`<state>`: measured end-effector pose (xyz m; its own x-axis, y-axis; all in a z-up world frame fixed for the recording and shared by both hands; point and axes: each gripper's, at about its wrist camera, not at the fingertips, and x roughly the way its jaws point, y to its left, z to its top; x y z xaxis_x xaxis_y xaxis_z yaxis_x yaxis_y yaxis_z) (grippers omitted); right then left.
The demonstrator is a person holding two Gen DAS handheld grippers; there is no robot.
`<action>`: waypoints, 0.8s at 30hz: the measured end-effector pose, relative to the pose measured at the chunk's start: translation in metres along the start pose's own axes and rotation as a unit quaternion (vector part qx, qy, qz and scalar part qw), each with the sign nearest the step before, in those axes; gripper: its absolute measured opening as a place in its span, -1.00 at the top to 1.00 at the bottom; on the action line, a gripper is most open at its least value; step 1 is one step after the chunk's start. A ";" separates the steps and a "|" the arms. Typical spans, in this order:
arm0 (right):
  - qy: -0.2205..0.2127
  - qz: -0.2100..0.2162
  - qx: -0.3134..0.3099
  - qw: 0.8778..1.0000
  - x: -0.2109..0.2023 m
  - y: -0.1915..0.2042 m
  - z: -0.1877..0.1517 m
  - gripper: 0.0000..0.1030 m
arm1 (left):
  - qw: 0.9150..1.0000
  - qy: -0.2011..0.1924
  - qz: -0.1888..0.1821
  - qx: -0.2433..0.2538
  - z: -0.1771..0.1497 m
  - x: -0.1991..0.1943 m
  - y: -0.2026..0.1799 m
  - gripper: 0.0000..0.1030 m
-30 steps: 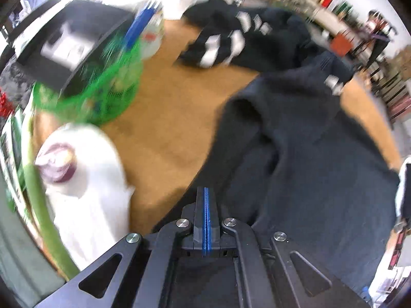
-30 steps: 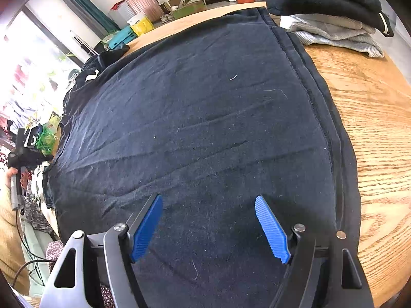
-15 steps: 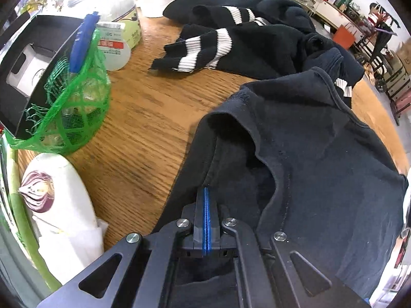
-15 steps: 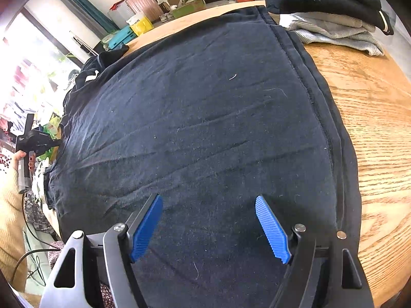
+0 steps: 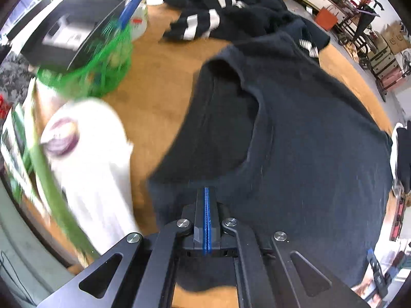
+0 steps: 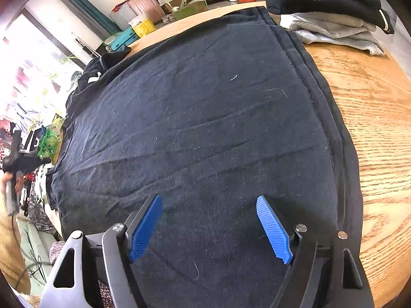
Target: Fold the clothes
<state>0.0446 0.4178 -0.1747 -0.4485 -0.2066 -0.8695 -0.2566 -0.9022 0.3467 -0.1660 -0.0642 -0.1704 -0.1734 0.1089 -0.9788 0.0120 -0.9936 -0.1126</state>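
laid flat across the wooden table (image 6: 380,118): dark tee (image 6: 205,128), hem side under the right gripper (image 6: 209,224), sleeve and neck end under the left gripper (image 5: 206,200). left jaws pressed together, blue pads meeting in a thin line at 6 o'clock of the left view; looks to sit at the sleeve edge, though whether cloth is pinched between the pads cannot be told from here. right jaws wide apart, hovering over the cloth, nothing between them, pads at 7 and 5 o'clock of the right view.

judged step: drawing the sleeve side inward for a first lengthwise fold.

to do it well:
- keep the left pull low and level, toward 3 o'clock in the left view, so the sleeve (image 5: 218,128) rolls over without dragging the whole body.
- drop the open right jaws onto the hem edge nearest, close on both layers, then move in step with the left so the fold line runs straight.
- steer clear of the green net bag (image 5: 102,69) and white bag (image 5: 95,169) at 9 o'clock, just beside the sleeve.
- avoid the striped black garment (image 5: 226,12) at 12 o'clock and the folded stack (image 6: 334,23) at 1 o'clock of the right view.
- smooth the diagonal wrinkles before creasing.
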 end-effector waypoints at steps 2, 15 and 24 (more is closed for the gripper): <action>-0.001 -0.002 -0.003 1.000 0.000 0.001 0.000 -0.59 | 1.000 0.003 0.005 0.004 -0.013 0.001 0.002 0.96; -0.009 0.020 0.010 1.000 -0.003 -0.007 -0.001 -0.59 | 0.997 0.007 0.069 -0.031 -0.038 0.018 0.048 0.95; -0.011 0.015 0.003 1.000 -0.002 -0.003 -0.004 -0.61 | 0.996 -0.053 -0.019 0.065 -0.029 -0.023 -0.048 0.95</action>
<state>0.0495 0.4198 -0.1753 -0.4751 -0.2242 -0.8509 -0.2474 -0.8940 0.3737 -0.1342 -0.0185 -0.1475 -0.2744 0.1497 -0.9499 -0.1238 -0.9851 -0.1194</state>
